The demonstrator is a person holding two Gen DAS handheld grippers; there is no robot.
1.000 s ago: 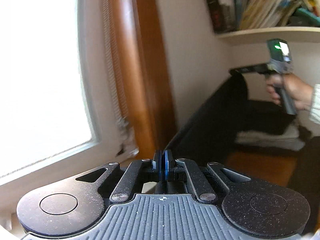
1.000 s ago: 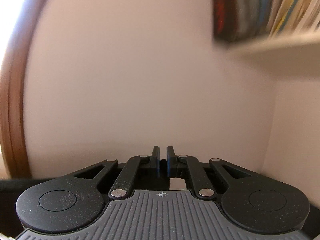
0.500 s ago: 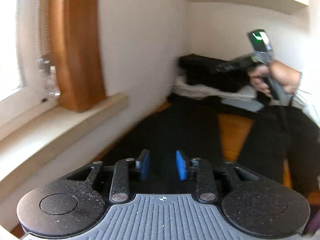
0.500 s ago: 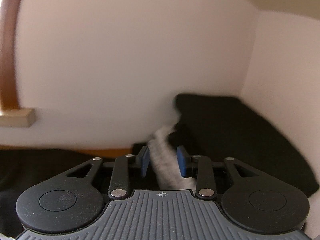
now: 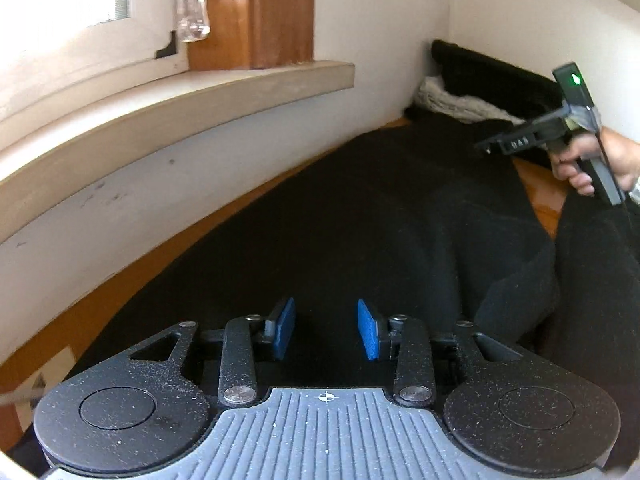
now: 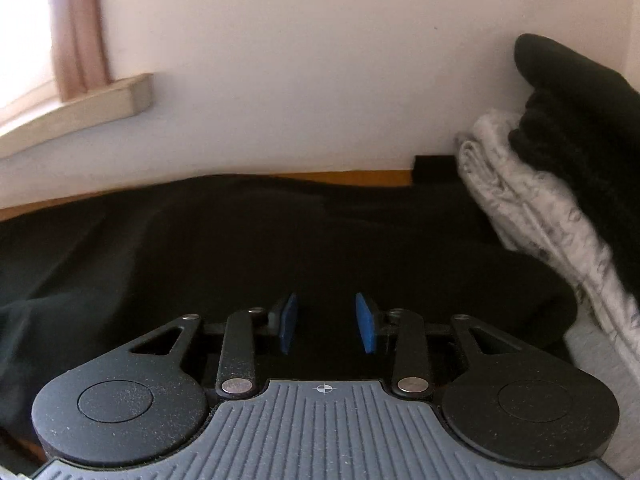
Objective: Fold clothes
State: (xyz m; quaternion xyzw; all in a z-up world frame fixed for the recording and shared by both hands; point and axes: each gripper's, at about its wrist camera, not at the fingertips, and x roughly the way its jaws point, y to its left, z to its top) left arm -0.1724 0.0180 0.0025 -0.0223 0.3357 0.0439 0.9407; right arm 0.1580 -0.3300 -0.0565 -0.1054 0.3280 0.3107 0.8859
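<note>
**Left wrist view: black garment spread flat, both grippers over it with nothing held**

Left wrist shot shows a big black garment laid out over an orange-brown wooden tabletop. The fabric looks soft and matte, with a few low rolls and one fold bunched up toward the right. The left gripper sits right over the near part of it, blue pads apart with only cloth showing beyond the gap, nothing pinched. The right gripper shows off to the right in a hand, above the far end of the garment.

From the right wrist, the right gripper's jaws are opening, and again it's just black fabric past them, nothing clamped.

Edges: the white wall and a pale window sill run close along the left side, with only a thin strip of bare wood between cloth and wall. In the far corner there's a folded stack, fuzzy grey knit under a black piece, just beside the garment's end.
</note>
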